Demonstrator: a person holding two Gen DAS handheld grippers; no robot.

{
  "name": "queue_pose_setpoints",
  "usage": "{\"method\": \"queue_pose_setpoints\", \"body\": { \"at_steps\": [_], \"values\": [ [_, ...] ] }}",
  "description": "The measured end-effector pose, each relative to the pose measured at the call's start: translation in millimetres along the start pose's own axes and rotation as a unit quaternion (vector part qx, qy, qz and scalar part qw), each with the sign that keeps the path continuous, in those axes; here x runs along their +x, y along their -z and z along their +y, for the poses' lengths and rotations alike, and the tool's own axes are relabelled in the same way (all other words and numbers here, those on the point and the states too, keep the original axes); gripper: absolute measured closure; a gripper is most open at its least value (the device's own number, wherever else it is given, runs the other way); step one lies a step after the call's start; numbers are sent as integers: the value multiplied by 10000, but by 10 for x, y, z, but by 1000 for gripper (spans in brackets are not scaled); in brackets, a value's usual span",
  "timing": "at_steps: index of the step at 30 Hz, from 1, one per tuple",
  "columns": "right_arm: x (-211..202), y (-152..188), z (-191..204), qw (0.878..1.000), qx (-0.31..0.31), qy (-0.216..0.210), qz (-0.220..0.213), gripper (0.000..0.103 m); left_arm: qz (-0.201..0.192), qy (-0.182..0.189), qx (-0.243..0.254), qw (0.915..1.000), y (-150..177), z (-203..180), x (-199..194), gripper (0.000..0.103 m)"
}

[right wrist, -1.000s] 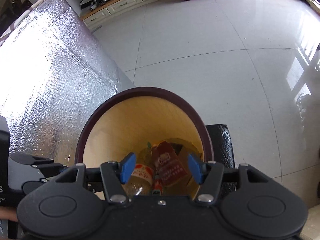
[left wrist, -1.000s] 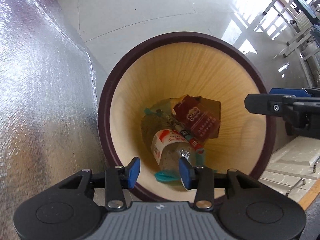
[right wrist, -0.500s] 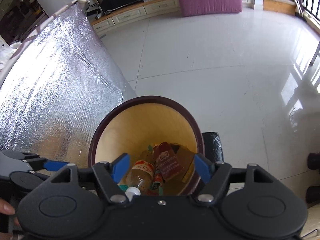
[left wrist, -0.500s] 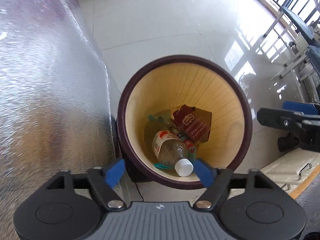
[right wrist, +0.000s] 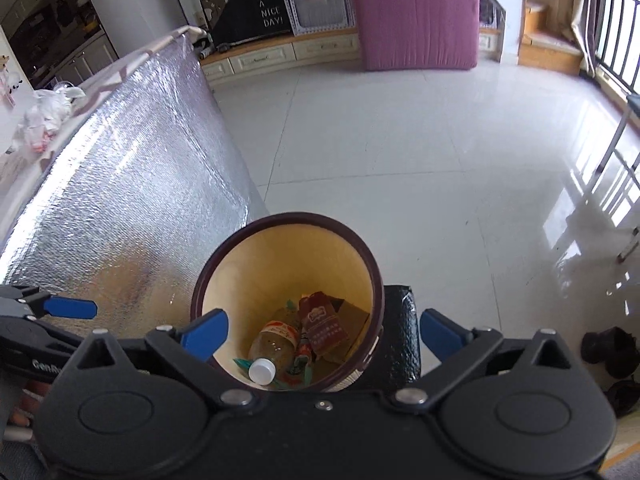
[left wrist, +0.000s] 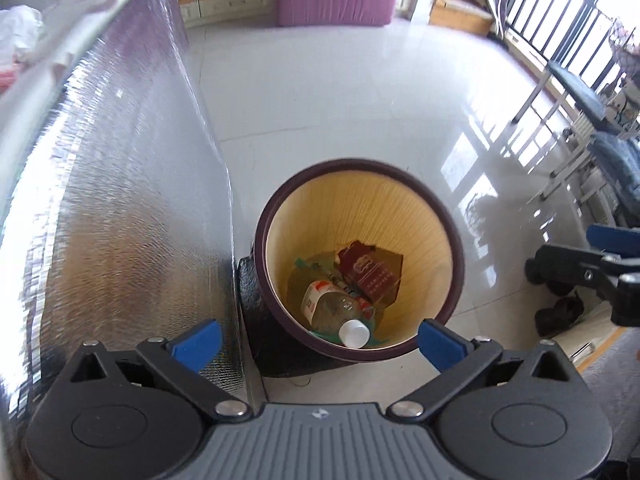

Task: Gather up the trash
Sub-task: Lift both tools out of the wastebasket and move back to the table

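Note:
A round bin with a dark maroon rim and a pale wooden inside stands on the white floor. At its bottom lie a clear plastic bottle with a white cap, a red carton and teal scraps. My left gripper hangs high above the bin's near rim, its jaws opening wide with nothing between them. In the right wrist view the bin, the bottle and the carton lie below my right gripper, whose jaws are also opening and hold nothing.
A tall silver foil-covered surface rises right beside the bin on the left. A black bag lies under the bin. Dark shoes sit at the right. A pink mattress and cabinets stand far back. Chairs line the right.
Both grippers have risen away from the bin, which looks smaller and lower now. Both pairs of jaws have spread from half closed to wide. The bottle stays in the bin.

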State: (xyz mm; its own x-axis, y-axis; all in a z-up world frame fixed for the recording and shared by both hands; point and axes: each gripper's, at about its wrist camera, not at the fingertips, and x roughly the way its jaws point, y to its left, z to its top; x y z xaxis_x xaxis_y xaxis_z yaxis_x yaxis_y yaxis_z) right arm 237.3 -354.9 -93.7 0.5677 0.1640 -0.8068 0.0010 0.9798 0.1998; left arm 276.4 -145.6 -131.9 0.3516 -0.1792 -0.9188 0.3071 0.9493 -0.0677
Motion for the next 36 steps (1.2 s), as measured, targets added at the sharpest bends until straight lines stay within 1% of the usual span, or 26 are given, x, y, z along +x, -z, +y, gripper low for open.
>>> {"method": "queue_pose_setpoints", "body": {
  "at_steps": [8,12,22,29,36],
  "values": [
    [-352,112,93,9995,-133,131,-268,0,-474,199,-114,9986,112,6,-461,0],
    [-535,175,131,9989,-131,153,-420,0,-700,229,-101,9972,199,7,-665,0],
    [-1029,340,267,9950,-168,267,-951,0,-1446,320,-156,9888,452,43,-1245,0],
    [-1407,416,450,9893,-174,187,-1437,0,-2039,350,-313,9779,683,156,-1656,0],
    [-1673,437,753,9762,-381,86,-2133,0,-2695,199,-531,9613,920,391,-2076,0]
  ]
}}
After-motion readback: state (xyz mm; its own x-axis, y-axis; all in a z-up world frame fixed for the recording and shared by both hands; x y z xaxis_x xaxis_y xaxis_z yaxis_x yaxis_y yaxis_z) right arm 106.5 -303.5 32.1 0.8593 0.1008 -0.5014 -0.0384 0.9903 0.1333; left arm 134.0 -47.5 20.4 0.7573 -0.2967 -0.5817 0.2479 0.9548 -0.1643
